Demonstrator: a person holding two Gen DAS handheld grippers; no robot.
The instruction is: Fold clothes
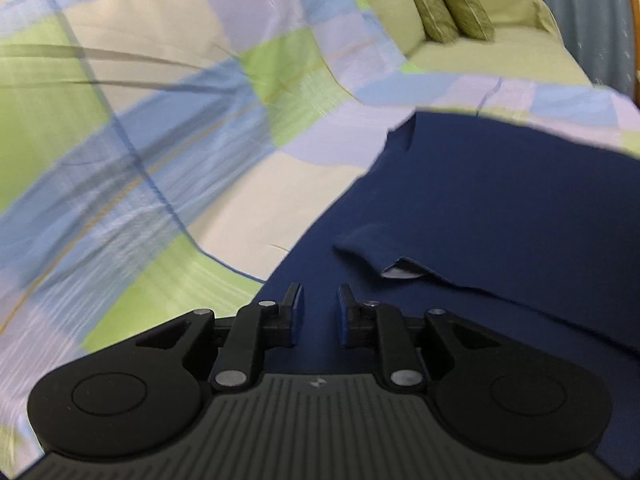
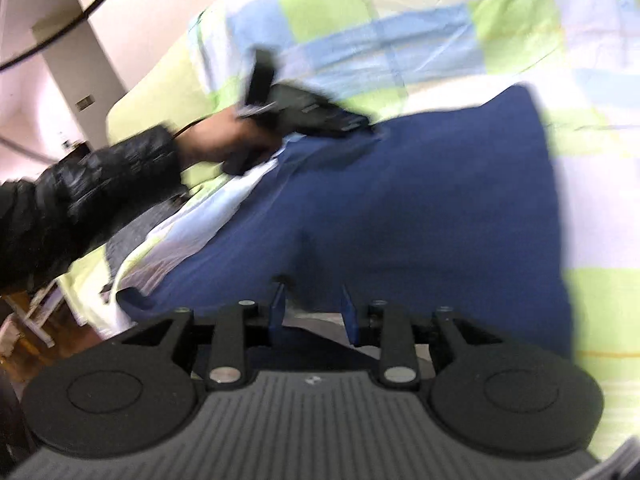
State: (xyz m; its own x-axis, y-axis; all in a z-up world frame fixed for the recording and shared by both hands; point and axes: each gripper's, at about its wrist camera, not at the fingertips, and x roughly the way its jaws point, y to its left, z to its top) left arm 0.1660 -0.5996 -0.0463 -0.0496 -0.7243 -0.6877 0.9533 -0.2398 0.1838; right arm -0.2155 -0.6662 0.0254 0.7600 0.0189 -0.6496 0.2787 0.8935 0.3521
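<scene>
A navy blue garment [image 1: 500, 208] lies spread on a checked sheet [image 1: 160, 120]. A folded sleeve edge [image 1: 384, 256] lies across it, just ahead of my left gripper [image 1: 319, 300]. The left gripper is open and empty, hovering over the garment's near left edge. In the right wrist view the garment [image 2: 420, 208] fills the middle. My right gripper [image 2: 312, 300] is open, low over its near edge; the fingers hold nothing. The left gripper [image 2: 360, 124], held by a hand in a black sleeve, shows blurred at the garment's far left corner.
The sheet [image 2: 400, 40] covers a pale green sofa [image 1: 500, 52] with two olive cushions [image 1: 448, 0] at the back. A white wall [image 2: 120, 20] and wooden floor [image 2: 36, 344] lie to the left in the right wrist view.
</scene>
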